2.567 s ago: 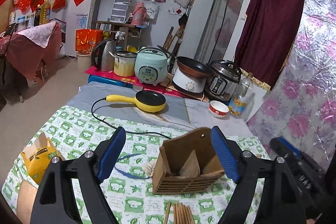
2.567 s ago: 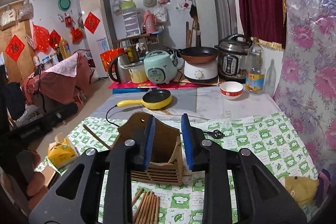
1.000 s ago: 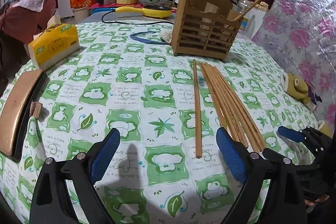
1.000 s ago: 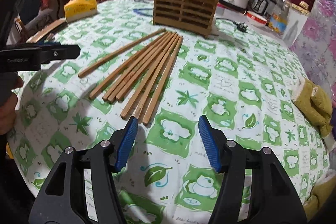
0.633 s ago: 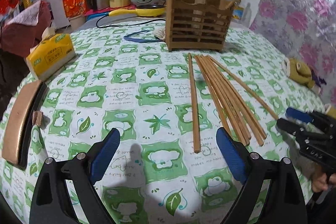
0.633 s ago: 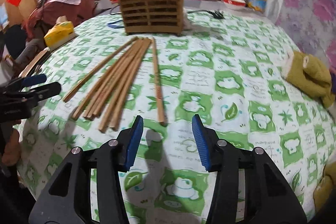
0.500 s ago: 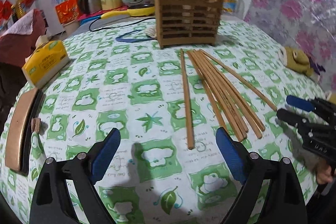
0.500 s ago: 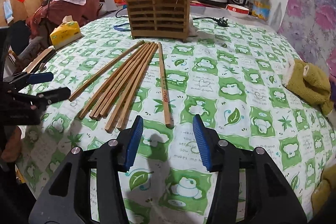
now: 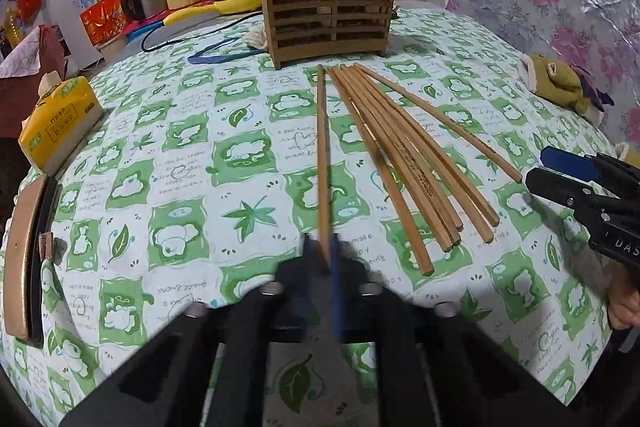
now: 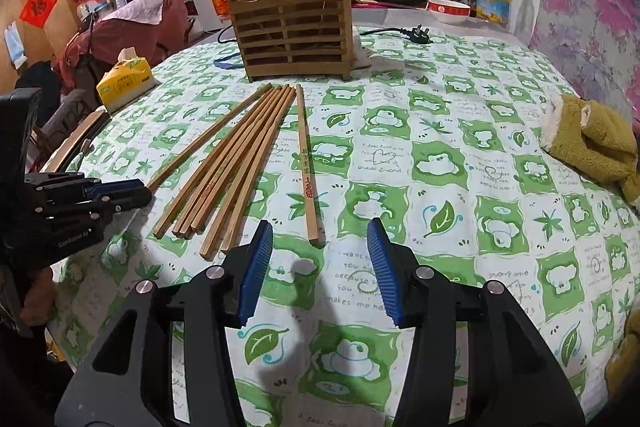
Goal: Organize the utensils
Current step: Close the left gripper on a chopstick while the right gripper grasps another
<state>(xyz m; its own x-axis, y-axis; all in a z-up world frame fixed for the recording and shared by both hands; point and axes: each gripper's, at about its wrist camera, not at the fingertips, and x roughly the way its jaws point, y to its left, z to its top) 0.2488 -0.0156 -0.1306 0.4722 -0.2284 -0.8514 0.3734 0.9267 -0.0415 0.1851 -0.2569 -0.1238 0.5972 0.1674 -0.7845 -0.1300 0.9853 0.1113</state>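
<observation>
- While the tissue pack [image 9: 60,117] lies at the far left edge of the table [image 9: 180,163], a flat brown object rests nearer on the same side.
- Next comes the left gripper [image 9: 322,259], blurred in its own view; its blue pads are clenched on the near end of a single chopstick [image 9: 322,155], which lies on the cloth and points to the wooden holder [image 9: 328,3].
- That holder stands upright at the far side, with two chopsticks already leaning inside.
- Just right of the single chopstick lies a bundle of chopsticks [image 9: 404,155], fanned out on the cloth.
- Further right, the right gripper [image 10: 320,263] hovers with its jaws spread, holding nothing; the end of the rightmost chopstick [image 10: 306,163] lies just before it.
- A yellow-green plush toy [image 10: 592,139] sits at the right edge.
</observation>
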